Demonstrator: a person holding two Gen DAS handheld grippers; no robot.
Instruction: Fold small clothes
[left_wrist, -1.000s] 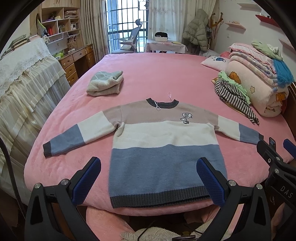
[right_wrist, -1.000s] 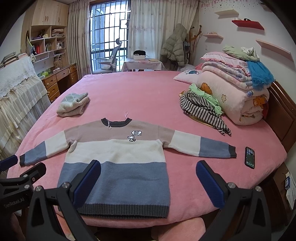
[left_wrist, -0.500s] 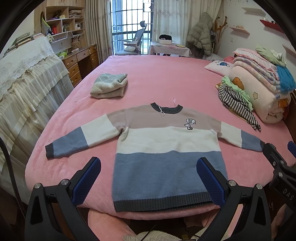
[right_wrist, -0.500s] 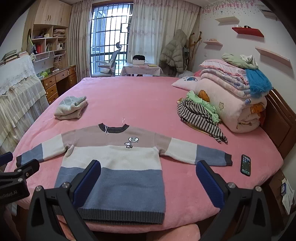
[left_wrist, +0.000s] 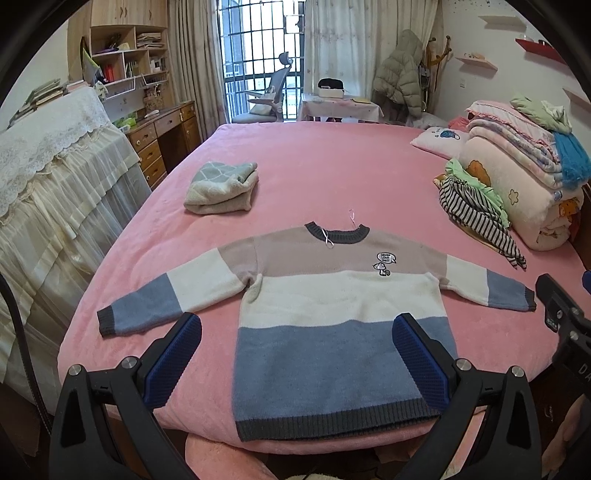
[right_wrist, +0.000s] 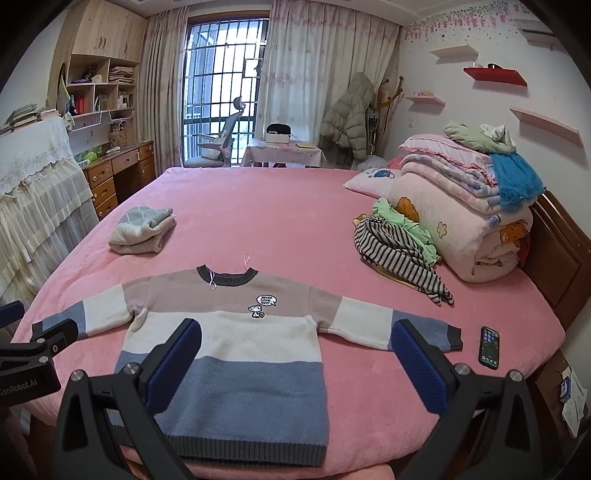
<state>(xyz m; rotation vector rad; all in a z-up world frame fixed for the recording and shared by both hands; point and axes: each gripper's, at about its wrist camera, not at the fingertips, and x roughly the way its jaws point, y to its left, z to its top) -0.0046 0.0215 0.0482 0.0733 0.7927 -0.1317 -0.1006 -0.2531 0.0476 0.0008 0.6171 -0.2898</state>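
Beyond both wide-spread grippers, left gripper (left_wrist: 297, 354) and right gripper (right_wrist: 295, 360), the sweater (left_wrist: 332, 317) lies flat, seemingly untouched.

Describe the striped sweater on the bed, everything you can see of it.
The sweater is a small knit pullover lying flat and face up on the pink bed, sleeves spread out to both sides. Bands run from beige at the chest through cream to blue at the bottom, repeated along the sleeves. Collar, cuffs and hem are dark grey ribbing. A small cartoon patch with a speech bubble sits on the chest, and a thin white string loops at the collar. The hem lies at the bed's near edge. Neither gripper touches it.
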